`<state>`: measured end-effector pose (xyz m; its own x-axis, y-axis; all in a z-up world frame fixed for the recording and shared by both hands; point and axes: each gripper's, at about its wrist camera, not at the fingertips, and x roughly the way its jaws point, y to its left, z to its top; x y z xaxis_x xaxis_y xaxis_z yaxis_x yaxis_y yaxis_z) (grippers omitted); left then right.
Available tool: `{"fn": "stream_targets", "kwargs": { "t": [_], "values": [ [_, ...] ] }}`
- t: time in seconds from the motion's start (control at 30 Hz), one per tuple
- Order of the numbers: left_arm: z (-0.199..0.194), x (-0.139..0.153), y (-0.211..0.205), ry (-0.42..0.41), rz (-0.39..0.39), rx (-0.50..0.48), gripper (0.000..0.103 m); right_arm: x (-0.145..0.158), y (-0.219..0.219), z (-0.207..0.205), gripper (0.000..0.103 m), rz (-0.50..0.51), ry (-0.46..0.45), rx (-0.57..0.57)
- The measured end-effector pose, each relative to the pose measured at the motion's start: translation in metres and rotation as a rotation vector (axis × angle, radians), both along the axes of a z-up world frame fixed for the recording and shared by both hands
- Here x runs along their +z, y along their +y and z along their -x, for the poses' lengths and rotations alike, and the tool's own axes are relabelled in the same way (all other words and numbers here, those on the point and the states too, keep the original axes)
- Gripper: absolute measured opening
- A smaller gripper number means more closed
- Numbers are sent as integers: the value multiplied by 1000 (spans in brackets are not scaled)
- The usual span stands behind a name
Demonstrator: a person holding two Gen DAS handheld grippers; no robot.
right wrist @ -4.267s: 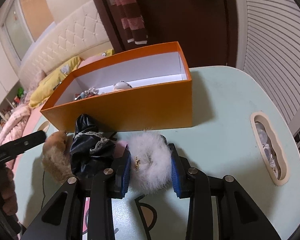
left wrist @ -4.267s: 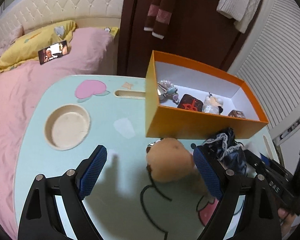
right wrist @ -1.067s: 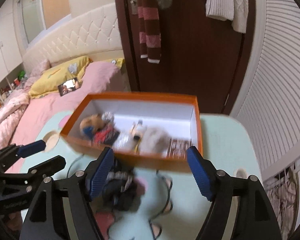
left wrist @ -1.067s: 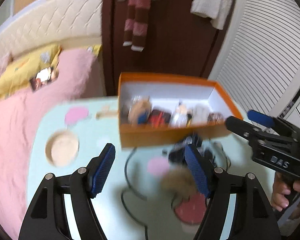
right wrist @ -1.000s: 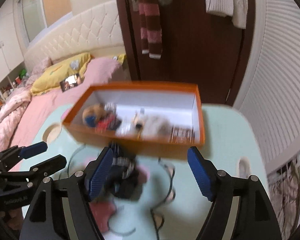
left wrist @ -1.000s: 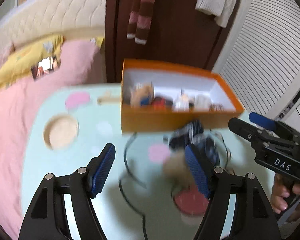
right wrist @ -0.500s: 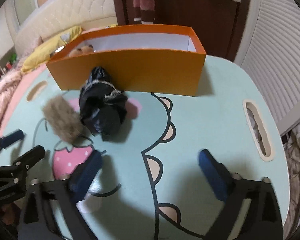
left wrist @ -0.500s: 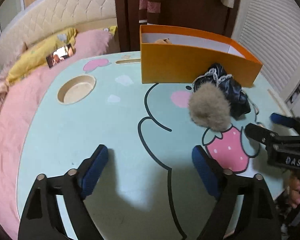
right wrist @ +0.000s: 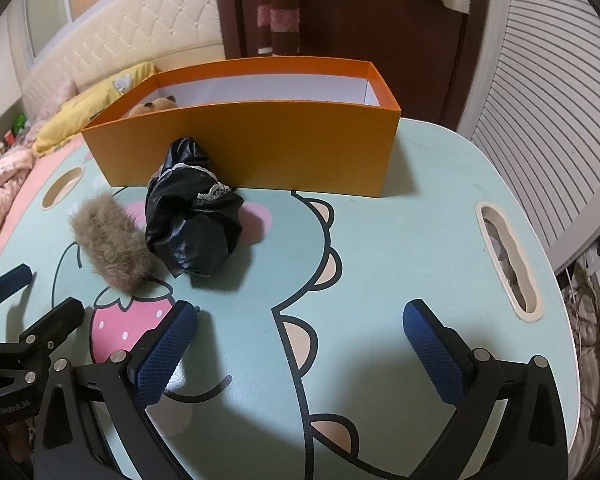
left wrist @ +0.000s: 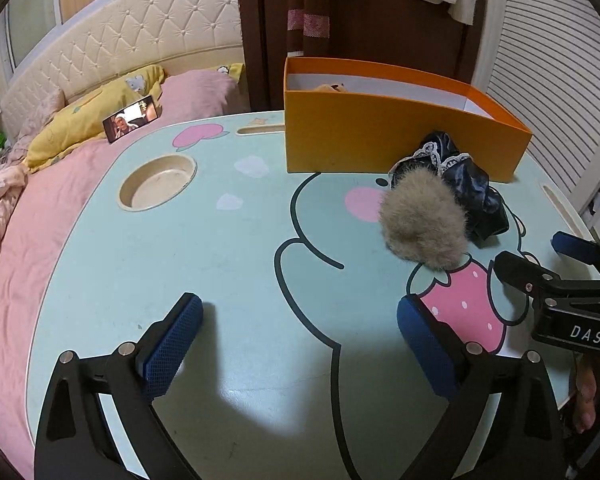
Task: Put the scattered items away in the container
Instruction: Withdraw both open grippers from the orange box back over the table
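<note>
While mostly hidden behind its near wall, orange box [right wrist: 260,144] showing only a plush head at its 10 o'clock corner.
Just in front of that wall, at 7 o'clock: black lace-trimmed bundle [right wrist: 194,216], touching the brown fur pompom [right wrist: 110,246] on the mint table [right wrist: 400,240]. Compared with four seconds ago, white pompom gone from the right gripper [right wrist: 300,338]. Left gripper [left wrist: 298,334] and right both spread wide, just opened further, gripping nothing.
</note>
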<state>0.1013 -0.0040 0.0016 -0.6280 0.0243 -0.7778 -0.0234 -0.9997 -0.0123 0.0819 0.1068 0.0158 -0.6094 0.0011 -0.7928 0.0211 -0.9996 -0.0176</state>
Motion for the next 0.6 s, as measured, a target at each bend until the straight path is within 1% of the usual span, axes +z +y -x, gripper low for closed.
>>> {"fn": "stream_targets", "kwargs": {
  "t": [0.33,0.37,0.43,0.5,0.53,0.6],
  "values": [
    [-1,0,0,0,0,-1,98,-4,2,-3,103,17,-8,26],
    [-1,0,0,0,-1,-1,98,-2,1,-5,103,42,-5,41],
    [-1,1,1,1,0,-1,98,4,4,-4,102,142,0,63],
    [-3,1,2,1,0,-1,98,14,6,-2,101,226,30,70],
    [-3,1,2,1,0,-1,98,21,5,1,101,250,51,78],
    [-3,1,2,1,0,-2,98,32,-2,10,92,237,76,94]
  ]
}}
